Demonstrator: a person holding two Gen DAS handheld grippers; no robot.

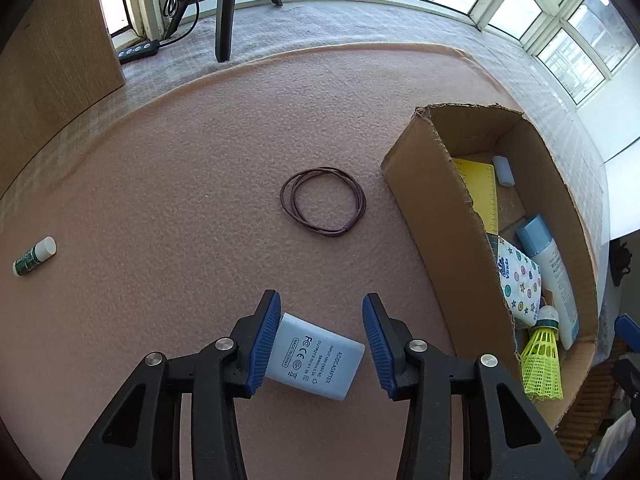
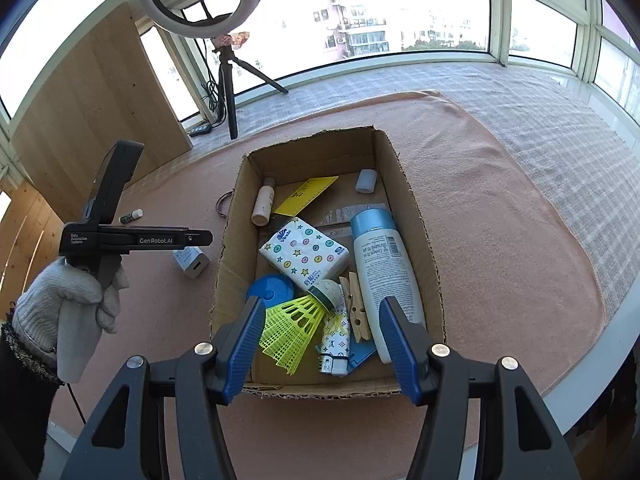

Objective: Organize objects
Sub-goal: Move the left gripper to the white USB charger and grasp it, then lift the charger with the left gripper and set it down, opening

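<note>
A pale blue AC adapter (image 1: pixel 316 356) lies flat on the pink cloth between the jaws of my left gripper (image 1: pixel 321 296). The left pad touches its edge and the right pad stands clear, so the gripper is open. The adapter (image 2: pixel 191 261) also shows in the right wrist view beside the cardboard box (image 2: pixel 308 148), under a gloved hand (image 2: pixel 68 300). My right gripper (image 2: pixel 322 300) hangs open and empty over the box's near end. A brown cord loop (image 1: pixel 323 202) and a small green tube (image 1: pixel 34 257) lie loose on the cloth.
The box (image 1: pixel 432 208) holds a yellow shuttlecock (image 2: pixel 292 324), a tissue pack (image 2: pixel 304 252), a white bottle (image 2: pixel 384 272), a clothespin (image 2: pixel 356 308) and several small items. A tripod (image 1: pixel 224 12), a power strip (image 1: pixel 138 50) and a wooden board (image 1: pixel 52 48) stand at the back.
</note>
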